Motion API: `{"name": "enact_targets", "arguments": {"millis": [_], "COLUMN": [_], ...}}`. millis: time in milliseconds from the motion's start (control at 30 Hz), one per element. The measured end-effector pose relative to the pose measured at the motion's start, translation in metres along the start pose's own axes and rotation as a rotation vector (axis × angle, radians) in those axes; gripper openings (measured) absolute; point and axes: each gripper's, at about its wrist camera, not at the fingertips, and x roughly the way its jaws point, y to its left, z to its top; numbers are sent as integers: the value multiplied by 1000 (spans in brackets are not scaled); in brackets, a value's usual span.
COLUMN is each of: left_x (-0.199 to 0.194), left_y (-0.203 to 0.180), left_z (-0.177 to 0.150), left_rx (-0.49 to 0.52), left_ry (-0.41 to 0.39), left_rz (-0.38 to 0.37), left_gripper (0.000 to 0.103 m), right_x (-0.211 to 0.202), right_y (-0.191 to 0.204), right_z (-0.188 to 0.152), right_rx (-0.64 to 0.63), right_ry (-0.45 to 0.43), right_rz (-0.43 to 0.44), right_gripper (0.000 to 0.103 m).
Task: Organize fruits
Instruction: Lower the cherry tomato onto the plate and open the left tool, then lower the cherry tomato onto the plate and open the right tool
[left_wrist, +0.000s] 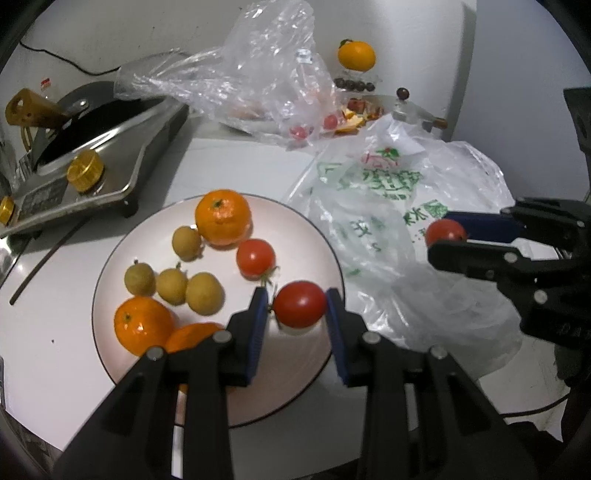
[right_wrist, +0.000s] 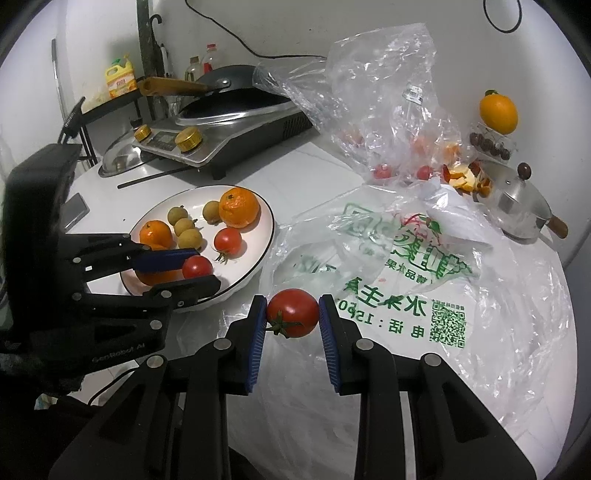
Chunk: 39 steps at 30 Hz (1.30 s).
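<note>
left gripper (left_wrist: 295, 308) pinches 1 tomato (left_wrist: 300, 304) low over the plate (left_wrist: 110, 280), likely to place; right gripper (right_wrist: 293, 314) clamps another tomato (right_wrist: 293, 313), waiting above the bag (right_wrist: 406, 295).

Place: home kitchen, as I see it
Cooker: my view takes in a countertop stove (right_wrist: 229, 144) with gold knobs, dark wok (right_wrist: 236, 94) on top
Rack: oil jug (right_wrist: 119, 80), bottles
Counter: my white worktop (right_wrist: 288, 177), steel pot (right_wrist: 517, 206), shopping bags (right_wrist: 388, 236)

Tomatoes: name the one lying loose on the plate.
The tomato beside the big orange; the other two sit clamped in the left gripper and right gripper.
</note>
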Motion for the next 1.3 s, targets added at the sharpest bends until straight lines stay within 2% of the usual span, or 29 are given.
{"name": "enact_targets", "arguments": {"millis": [133, 233, 267, 300, 600, 800, 1000, 1300], "left_x": [0, -4, -7, -10, -36, -49, -51, -50], "left_y": [-1, 0, 1, 3, 21, 49, 78, 101], "left_z": [0, 2, 2, 3, 8, 7, -1, -12], "left_rx": [-3, -9, -14, -21, -51, -86, -130, -169], "left_ry": [4, -7, -11, -22, -93, -127, -125, -111], "left_rz": [10, 12, 7, 3, 23, 83, 135, 156], "left_gripper": [37, 45, 53, 54, 54, 54, 54, 54], "right_x": [-1, -1, -1, -1, 2, 11, 28, 60], "right_y": [-3, -2, -2, -1, 16, 32, 50, 74], "right_z": [-1, 0, 0, 1, 17, 29, 40, 49], "right_rx": [5, 3, 2, 0, -45, -78, -110, -135], "right_ry": [-3, -4, -4, -4, -9, -6, 8, 46], "right_rz": [-3, 0, 0, 1, 11, 29, 57, 108], "right_gripper": [31, 31, 31, 31, 31, 31, 31, 31]}}
